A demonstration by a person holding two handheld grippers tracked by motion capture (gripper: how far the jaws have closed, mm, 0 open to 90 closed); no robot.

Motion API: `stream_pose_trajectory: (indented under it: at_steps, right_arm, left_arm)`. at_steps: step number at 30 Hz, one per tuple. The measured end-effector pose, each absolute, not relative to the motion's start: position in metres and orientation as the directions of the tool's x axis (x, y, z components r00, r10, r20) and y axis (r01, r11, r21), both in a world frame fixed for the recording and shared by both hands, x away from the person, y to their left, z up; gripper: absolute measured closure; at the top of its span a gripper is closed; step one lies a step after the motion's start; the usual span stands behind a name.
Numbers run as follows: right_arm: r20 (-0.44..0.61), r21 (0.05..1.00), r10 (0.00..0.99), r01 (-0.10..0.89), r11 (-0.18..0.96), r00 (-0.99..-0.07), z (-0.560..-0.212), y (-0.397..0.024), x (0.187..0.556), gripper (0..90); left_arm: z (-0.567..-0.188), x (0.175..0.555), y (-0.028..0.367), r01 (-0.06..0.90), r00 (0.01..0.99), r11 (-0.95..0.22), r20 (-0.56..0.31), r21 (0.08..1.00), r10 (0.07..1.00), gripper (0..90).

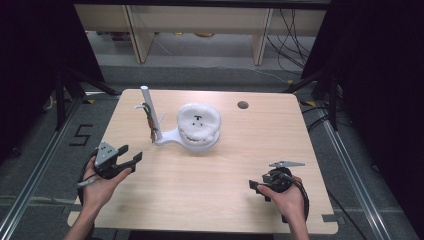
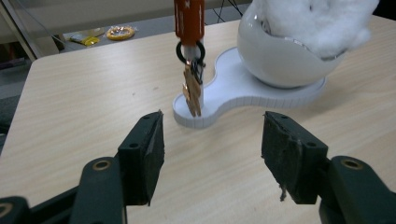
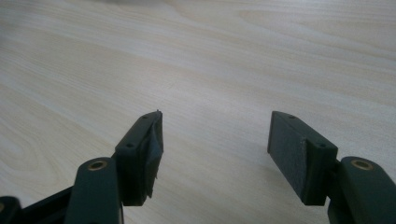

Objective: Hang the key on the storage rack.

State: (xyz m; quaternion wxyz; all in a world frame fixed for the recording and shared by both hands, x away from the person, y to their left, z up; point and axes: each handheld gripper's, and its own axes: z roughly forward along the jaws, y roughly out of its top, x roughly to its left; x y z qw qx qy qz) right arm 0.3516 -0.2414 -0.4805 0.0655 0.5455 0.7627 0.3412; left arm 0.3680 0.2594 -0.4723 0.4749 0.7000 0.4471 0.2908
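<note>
Left hand-held gripper (image 1: pixel 131 159) near the bench's (image 1: pixel 210 200) left edge, jaws wide with nothing between, pointed at the orange key tag (image 2: pixel 189 21) hanging with brass keys (image 2: pixel 193 91) on the white stand (image 1: pixel 165 139), toward the far left of the bench. Stand's bowl (image 2: pixel 275 56) stuffed with white fluff (image 1: pixel 199 120). Right hand-held gripper (image 1: pixel 256 187) near the near right corner, jaws wide over bare wood.

A light wooden table (image 1: pixel 210 200) stands on grey floor (image 1: pixel 200 57). Beyond it stand pale shelf units (image 1: pixel 200 22); black cables (image 1: pixel 292 40) trail at right.
</note>
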Motion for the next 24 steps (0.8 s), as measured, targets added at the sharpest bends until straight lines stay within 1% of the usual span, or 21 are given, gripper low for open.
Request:
stream_pose_trajectory:
  at_steps: [3, 5, 7, 8, 9, 11, 12, 13, 14, 16, 17, 21, 22, 24]
  right_arm:
    - [0.271, 0.59, 0.879, 0.789, 0.171, -0.392, -0.481, -0.241, 0.352, 36.7]
    - [0.299, 0.578, 0.871, 0.8, 0.16, -0.391, -0.482, -0.241, 0.352, 36.7]
    - [0.285, 0.585, 0.879, 0.796, 0.156, -0.382, -0.483, -0.24, 0.352, 36.7]
    - [0.308, 0.567, 0.884, 0.814, 0.125, -0.35, -0.482, -0.238, 0.35, 36.8]
    - [0.311, 0.557, 0.889, 0.823, 0.117, -0.336, -0.482, -0.237, 0.35, 36.8]
    - [0.329, 0.54, 0.885, 0.834, 0.109, -0.329, -0.481, -0.237, 0.349, 36.8]
    - [0.304, 0.58, 0.879, 0.804, 0.134, -0.366, -0.485, -0.239, 0.351, 36.8]
    - [0.269, 0.6, 0.877, 0.782, 0.171, -0.399, -0.488, -0.241, 0.354, 36.8]
    - [0.288, 0.587, 0.868, 0.791, 0.173, -0.404, -0.489, -0.242, 0.354, 36.8]
    - [0.274, 0.599, 0.872, 0.781, 0.175, -0.405, -0.49, -0.242, 0.355, 36.8]
    - [0.29, 0.581, 0.876, 0.798, 0.16, -0.386, -0.489, -0.24, 0.354, 36.8]
    - [0.286, 0.583, 0.875, 0.795, 0.165, -0.391, -0.491, -0.241, 0.354, 36.8]
    - [0.275, 0.603, 0.871, 0.779, 0.175, -0.408, -0.492, -0.242, 0.355, 36.8]
    - [0.265, 0.602, 0.878, 0.78, 0.174, -0.4, -0.492, -0.242, 0.355, 36.8]
  left_arm:
    - [-0.485, 0.359, 0.262, 0.353, 0.419, -0.148, -0.015, 0.924, 0.908, 38.7]
    - [-0.497, 0.353, 0.264, 0.356, 0.419, -0.148, -0.016, 0.923, 0.908, 38.4]
    - [-0.505, 0.35, 0.266, 0.367, 0.416, -0.151, -0.017, 0.918, 0.909, 38.0]
    - [-0.509, 0.349, 0.267, 0.368, 0.418, -0.149, -0.02, 0.918, 0.908, 37.9]
    - [-0.512, 0.348, 0.267, 0.366, 0.419, -0.148, -0.02, 0.919, 0.908, 37.8]
    - [-0.515, 0.347, 0.268, 0.367, 0.414, -0.148, -0.019, 0.918, 0.91, 37.7]
    - [-0.517, 0.347, 0.268, 0.36, 0.414, -0.144, -0.019, 0.922, 0.91, 37.6]
    - [-0.519, 0.346, 0.269, 0.358, 0.412, -0.14, -0.021, 0.923, 0.911, 37.5]
    - [-0.521, 0.345, 0.269, 0.353, 0.408, -0.137, -0.021, 0.925, 0.913, 37.2]
    - [-0.524, 0.344, 0.27, 0.35, 0.401, -0.133, -0.02, 0.927, 0.916, 37.1]
    - [-0.524, 0.342, 0.272, 0.32, 0.402, -0.117, -0.023, 0.94, 0.916, 36.9]
    - [-0.524, 0.342, 0.273, 0.317, 0.399, -0.104, -0.033, 0.943, 0.916, 36.3]
    - [-0.523, 0.341, 0.273, 0.324, 0.397, -0.112, -0.028, 0.94, 0.917, 36.3]
    - [-0.523, 0.341, 0.272, 0.32, 0.398, -0.118, -0.02, 0.94, 0.917, 36.3]
